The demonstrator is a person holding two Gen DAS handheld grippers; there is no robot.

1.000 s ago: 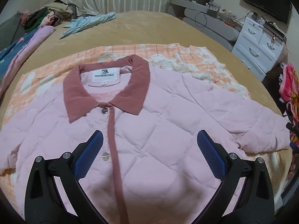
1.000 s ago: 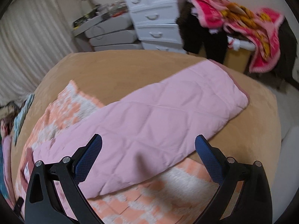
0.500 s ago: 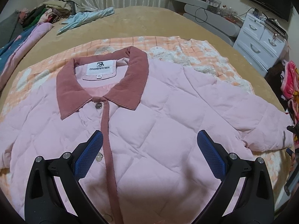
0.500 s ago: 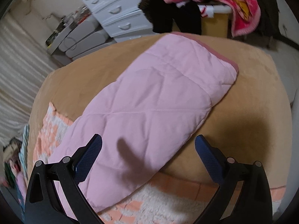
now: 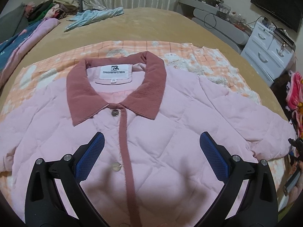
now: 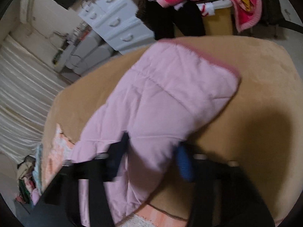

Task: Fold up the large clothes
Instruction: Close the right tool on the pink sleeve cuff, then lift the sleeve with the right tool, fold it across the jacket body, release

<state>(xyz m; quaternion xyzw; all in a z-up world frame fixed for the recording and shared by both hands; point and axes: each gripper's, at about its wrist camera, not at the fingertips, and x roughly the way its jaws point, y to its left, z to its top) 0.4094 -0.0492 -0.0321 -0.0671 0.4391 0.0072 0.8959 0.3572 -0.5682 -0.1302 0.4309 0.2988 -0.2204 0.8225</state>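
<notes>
I see a big bed (image 5: 170, 28) with a tan cover. An orange and white checked blanket (image 5: 198, 56) lies flat on the middle of the bed. On top of the blanket is the pink quilted jacket (image 5: 170, 128), spread out front side up. Its body is in the middle of the bed. Its collar (image 5: 132, 102) is dark pink and points toward the far edge of the bed. A white label (image 5: 113, 73) shows inside the collar. A dark pink strip runs down the front, with two round silver snaps (image 5: 115, 113) beside it.

One sleeve (image 6: 170, 94) of the jacket reaches out over the tan cover toward the right edge of the bed. Its cuff (image 6: 208, 60) has a dark pink rim.

My left gripper (image 5: 151, 158) hangs over the jacket's chest. Its two blue pads (image 5: 90, 158) are wide apart and hold nothing.

My right gripper (image 6: 153, 157) is at the sleeve. The picture is blurry there. One finger is on each side of the sleeve, and the cloth bunches up between them. I cannot tell if they are pressed tight on it.

A light blue cloth (image 5: 94, 17) lies near the far left corner of the bed. White drawers (image 5: 269, 51) stand past the right edge.
</notes>
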